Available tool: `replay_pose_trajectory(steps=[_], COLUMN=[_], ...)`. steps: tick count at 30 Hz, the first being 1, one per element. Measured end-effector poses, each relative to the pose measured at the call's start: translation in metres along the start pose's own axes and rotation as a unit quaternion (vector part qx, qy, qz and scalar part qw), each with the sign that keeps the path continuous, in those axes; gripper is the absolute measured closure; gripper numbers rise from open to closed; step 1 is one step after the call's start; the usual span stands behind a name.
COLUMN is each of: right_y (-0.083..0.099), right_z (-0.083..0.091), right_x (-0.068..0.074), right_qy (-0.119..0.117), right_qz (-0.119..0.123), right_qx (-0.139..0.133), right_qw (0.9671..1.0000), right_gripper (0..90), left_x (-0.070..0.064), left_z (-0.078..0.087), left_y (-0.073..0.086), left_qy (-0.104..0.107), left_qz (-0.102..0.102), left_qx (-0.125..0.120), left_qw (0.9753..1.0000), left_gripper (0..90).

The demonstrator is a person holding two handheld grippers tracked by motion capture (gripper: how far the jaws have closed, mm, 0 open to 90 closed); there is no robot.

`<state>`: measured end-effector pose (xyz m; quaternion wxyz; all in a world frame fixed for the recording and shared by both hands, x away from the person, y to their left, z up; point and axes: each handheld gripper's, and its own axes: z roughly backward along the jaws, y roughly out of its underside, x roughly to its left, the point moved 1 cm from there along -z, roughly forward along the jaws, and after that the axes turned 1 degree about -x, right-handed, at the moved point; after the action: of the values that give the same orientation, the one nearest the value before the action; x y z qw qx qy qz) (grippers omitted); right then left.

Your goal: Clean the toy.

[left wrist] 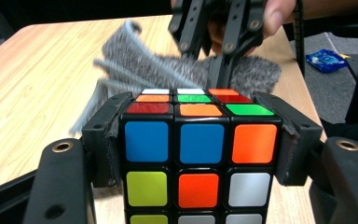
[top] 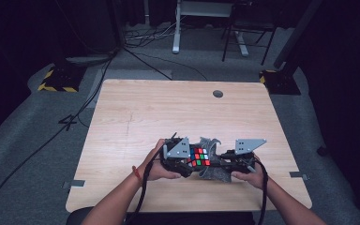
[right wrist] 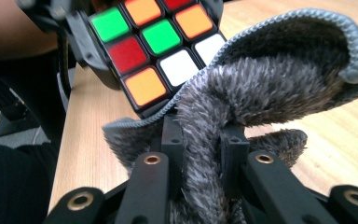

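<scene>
Fuzzy grey cloth [right wrist: 261, 88] — unmarked cube [left wrist: 200, 154]

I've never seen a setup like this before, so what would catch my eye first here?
The bright Rubik's cube, clamped between the jaws of the left hand-held gripper near the table's front edge. Right beside it, the right hand-held gripper pinches a fuzzy grey cloth, which curls up against the cube.
</scene>
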<state>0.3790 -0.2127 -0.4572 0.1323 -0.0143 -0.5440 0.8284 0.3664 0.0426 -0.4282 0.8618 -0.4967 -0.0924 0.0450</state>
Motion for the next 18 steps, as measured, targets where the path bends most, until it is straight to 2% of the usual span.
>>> replay_pose_trajectory(steps=[5,13,15,18], right_y=[-0.005,-0.011,-0.011,-0.011], right_z=[0.007,0.013,0.012,0.011], right_x=[0.002,0.007,0.009,0.007], right_qy=[0.004,0.01,0.013,0.022], right_qz=[0.012,0.025,0.028,0.022], right_qx=[-0.019,-0.041,-0.037,-0.031], right_qw=[0.9997,0.9988,0.9988,0.999], right_gripper=[77.5,77.5,77.5,77.6], left_x=[0.001,0.0,0.0,0.001], left_z=[0.0,-0.007,-0.008,-0.006], left_y=[0.001,0.003,0.004,0.002], left_qy=[0.001,0.006,0.002,-0.003], left_qz=[0.007,0.007,0.003,0.001], left_qx=[0.004,0.045,0.052,0.046], left_qw=[1.0,0.999,0.9986,0.999], left_gripper=[32.9,33.4,33.5,33.8])
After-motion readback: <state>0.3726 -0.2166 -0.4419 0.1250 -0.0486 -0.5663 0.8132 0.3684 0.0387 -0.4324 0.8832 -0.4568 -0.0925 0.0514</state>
